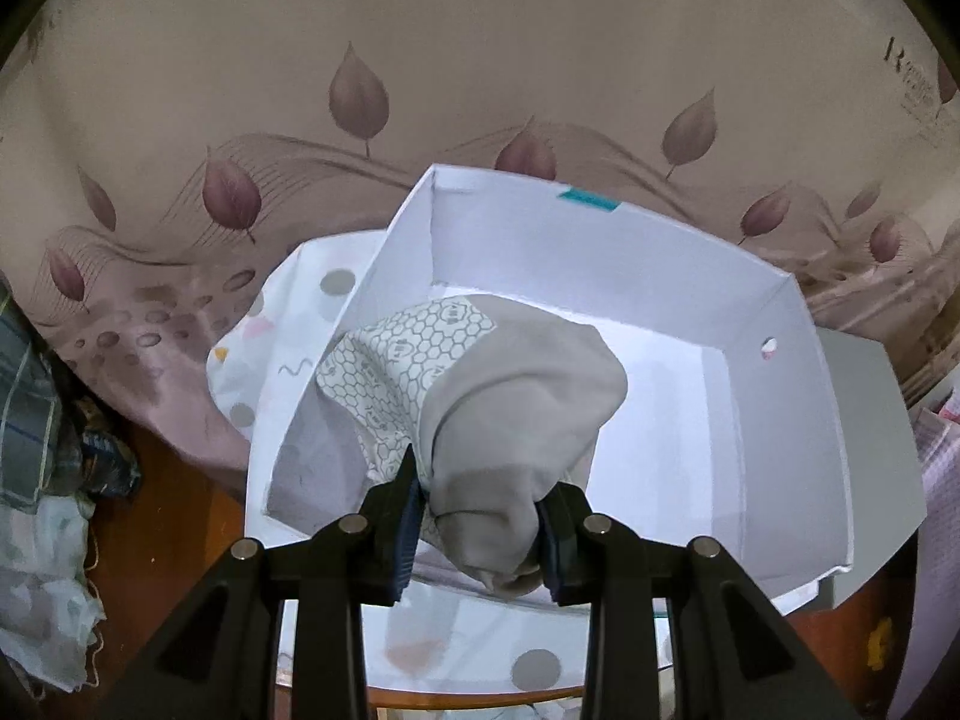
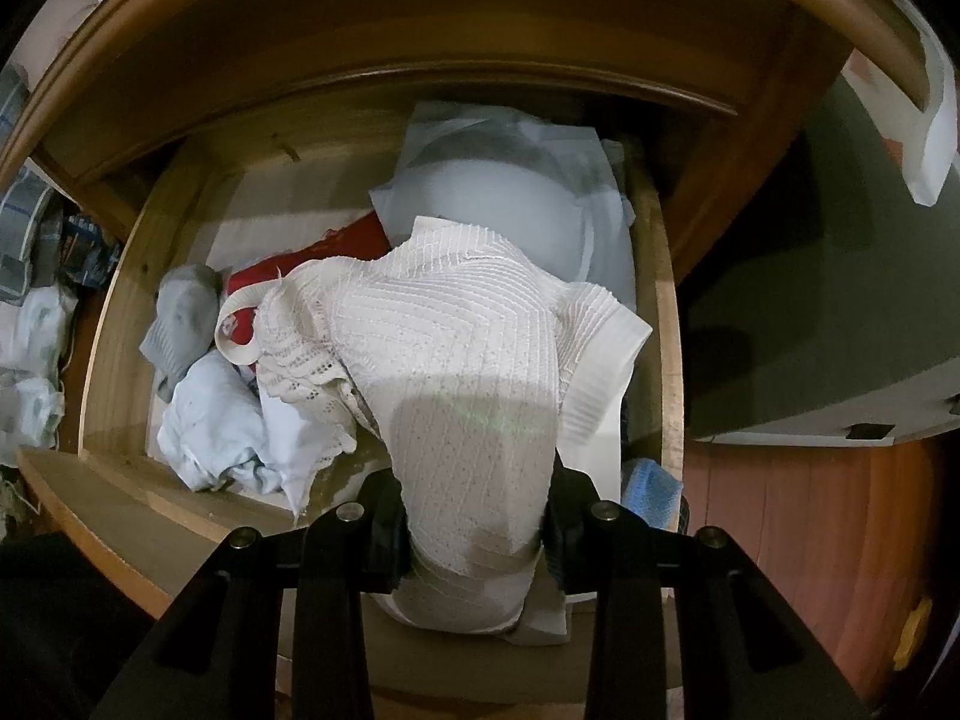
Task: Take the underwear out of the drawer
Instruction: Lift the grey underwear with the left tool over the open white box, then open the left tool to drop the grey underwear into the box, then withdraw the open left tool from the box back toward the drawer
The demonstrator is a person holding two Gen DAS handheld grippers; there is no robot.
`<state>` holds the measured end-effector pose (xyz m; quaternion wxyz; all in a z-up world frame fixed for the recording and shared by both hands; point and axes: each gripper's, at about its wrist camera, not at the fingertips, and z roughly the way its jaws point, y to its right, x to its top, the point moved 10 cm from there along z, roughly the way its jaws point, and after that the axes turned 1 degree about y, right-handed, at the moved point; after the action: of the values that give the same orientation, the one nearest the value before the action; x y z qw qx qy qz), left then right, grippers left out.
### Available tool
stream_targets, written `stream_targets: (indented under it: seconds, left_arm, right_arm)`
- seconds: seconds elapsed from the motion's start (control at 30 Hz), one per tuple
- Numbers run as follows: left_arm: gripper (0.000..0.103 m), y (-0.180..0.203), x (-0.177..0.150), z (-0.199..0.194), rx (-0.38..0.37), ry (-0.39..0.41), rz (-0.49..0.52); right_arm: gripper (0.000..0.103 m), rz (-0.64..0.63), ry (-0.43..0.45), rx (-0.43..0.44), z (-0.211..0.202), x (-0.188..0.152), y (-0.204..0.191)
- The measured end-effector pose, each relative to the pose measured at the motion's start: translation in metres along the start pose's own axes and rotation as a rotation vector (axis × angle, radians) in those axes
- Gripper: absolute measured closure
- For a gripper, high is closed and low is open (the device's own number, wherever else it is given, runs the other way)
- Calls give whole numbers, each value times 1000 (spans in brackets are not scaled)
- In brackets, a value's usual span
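In the left wrist view, my left gripper (image 1: pixel 483 531) is shut on grey underwear (image 1: pixel 516 414) with a honeycomb-patterned panel. It hangs over a white open box (image 1: pixel 786 420) that holds nothing else I can see. In the right wrist view, my right gripper (image 2: pixel 477 540) is shut on cream ribbed underwear (image 2: pixel 456 348), bunched up above the open wooden drawer (image 2: pixel 114 324). Left in the drawer are a grey sock (image 2: pixel 183 318), a red garment (image 2: pixel 288 267), pale blue cloth (image 2: pixel 222 426) and white folded cloth (image 2: pixel 510 180).
The white box rests on a dotted white sheet (image 1: pixel 282 324) over a bed cover with a leaf print (image 1: pixel 360 96). Loose clothes (image 1: pixel 42 480) lie on the wooden floor at left. Beside the drawer stands a grey panel (image 2: pixel 840 300); a blue cloth (image 2: pixel 654 486) lies at its right corner.
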<state>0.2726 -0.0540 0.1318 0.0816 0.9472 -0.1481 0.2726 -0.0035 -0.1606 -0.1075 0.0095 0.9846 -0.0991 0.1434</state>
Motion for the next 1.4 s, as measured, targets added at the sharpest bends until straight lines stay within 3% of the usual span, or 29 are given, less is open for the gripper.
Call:
stream_targets:
  seconds: [0.2,0.77,1.0,1.3,1.37,1.4]
  left_arm:
    - [71,-5,-13,8,20,-24,-14]
    - [71,-6,-49,-11,109,-102,-186]
    - [70,-5,-47,-12,114,-79,-142]
    - [65,-5,-39,-9,107,-40,-119]
    - [59,-3,-34,-13,97,-15,-106]
    - [49,-3,-31,-17,94,-1,-104]
  right_arm:
    - [71,2,-2,5,1,-1,0]
    - [70,-8,-2,3,1,-2,-2]
    - [69,-8,-1,4,1,-2,-1]
    - [69,-12,-2,5,1,-2,-3]
    - [69,-17,-2,2,2,-2,-3]
    - [69,-18,-2,2,2,-2,-4]
